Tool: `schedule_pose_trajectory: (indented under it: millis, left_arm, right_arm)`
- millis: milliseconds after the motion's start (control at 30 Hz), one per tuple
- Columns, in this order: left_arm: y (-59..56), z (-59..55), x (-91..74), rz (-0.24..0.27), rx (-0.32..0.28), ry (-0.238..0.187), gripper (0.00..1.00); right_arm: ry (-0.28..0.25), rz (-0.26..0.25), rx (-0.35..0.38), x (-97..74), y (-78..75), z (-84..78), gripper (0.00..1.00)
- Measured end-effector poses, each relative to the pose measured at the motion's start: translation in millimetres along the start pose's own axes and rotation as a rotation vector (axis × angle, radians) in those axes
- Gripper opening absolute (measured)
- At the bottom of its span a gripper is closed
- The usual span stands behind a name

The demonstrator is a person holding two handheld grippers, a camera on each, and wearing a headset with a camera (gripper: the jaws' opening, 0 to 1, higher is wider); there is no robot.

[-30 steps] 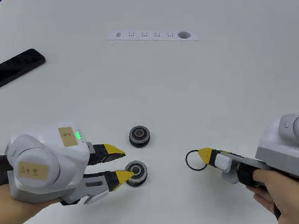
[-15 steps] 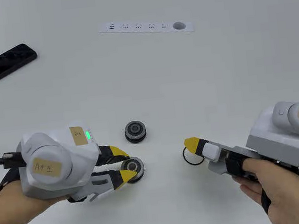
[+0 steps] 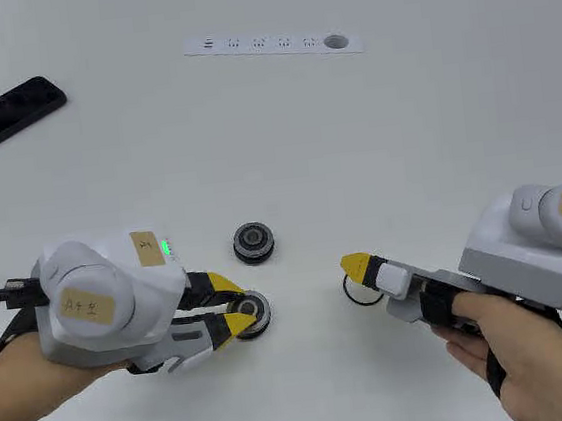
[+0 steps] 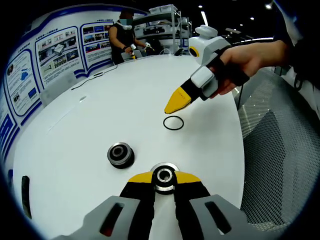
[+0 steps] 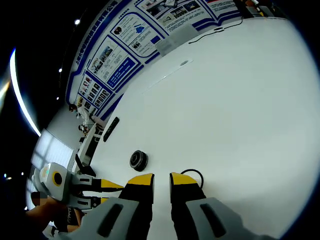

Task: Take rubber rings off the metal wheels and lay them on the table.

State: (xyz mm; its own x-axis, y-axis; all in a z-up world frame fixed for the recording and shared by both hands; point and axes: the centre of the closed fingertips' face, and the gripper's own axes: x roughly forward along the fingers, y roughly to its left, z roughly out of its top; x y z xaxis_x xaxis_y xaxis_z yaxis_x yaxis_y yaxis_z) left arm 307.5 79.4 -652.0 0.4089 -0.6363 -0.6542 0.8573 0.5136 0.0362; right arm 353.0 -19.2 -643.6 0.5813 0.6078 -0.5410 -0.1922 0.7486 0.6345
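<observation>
Two black-and-silver metal wheels lie on the white table [image 3: 404, 137]. The nearer wheel [image 3: 253, 312] [image 4: 164, 176] sits between the yellow tips of my left gripper [image 3: 232, 303] [image 4: 163, 178], which is shut on it. The other wheel [image 3: 253, 243] [image 4: 120, 154] [image 5: 138, 159] lies free just beyond. A thin black rubber ring [image 3: 363, 290] [image 4: 173, 122] [image 5: 193, 175] lies flat on the table. My right gripper [image 3: 357, 263] [image 5: 161, 181] hovers over the ring's edge, jaws together, holding nothing.
A black phone [image 3: 7, 111] [image 5: 111, 128] lies at the far left. A white power strip [image 3: 274, 45] lies across the far middle of the table. In the left gripper view a person [image 4: 122, 35] stands beyond the table's far end.
My left gripper has slid forward and its jaws have closed round the nearer wheel. The right gripper has drifted a little left of the ring, which lies still.
</observation>
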Motion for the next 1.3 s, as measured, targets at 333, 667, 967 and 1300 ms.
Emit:
schedule_pose_trajectory:
  millis: [333, 667, 967, 1300]
  left_arm:
    - [-0.9, -4.4, 0.2, -0.004, 0.01, 0.012, 0.14]
    - [-0.4, -4.4, 0.8, -0.016, 0.032, 0.051, 0.13]
    - [-0.6, -4.5, 1.4, -0.021, 0.041, 0.024, 0.12]
    - [-0.4, -4.5, 2.1, -0.023, 0.037, 0.018, 0.12]
  right_arm:
    - [0.002, 0.011, 0.006, 0.5, 4.6, -0.8, 0.13]
    - [0.038, 0.118, -0.002, 8.3, 26.2, -13.4, 0.13]
    - [0.115, 0.237, 0.009, 20.0, 56.1, -45.5, 0.24]
    - [0.167, 0.279, 0.062, 27.5, 67.3, -66.3, 0.33]
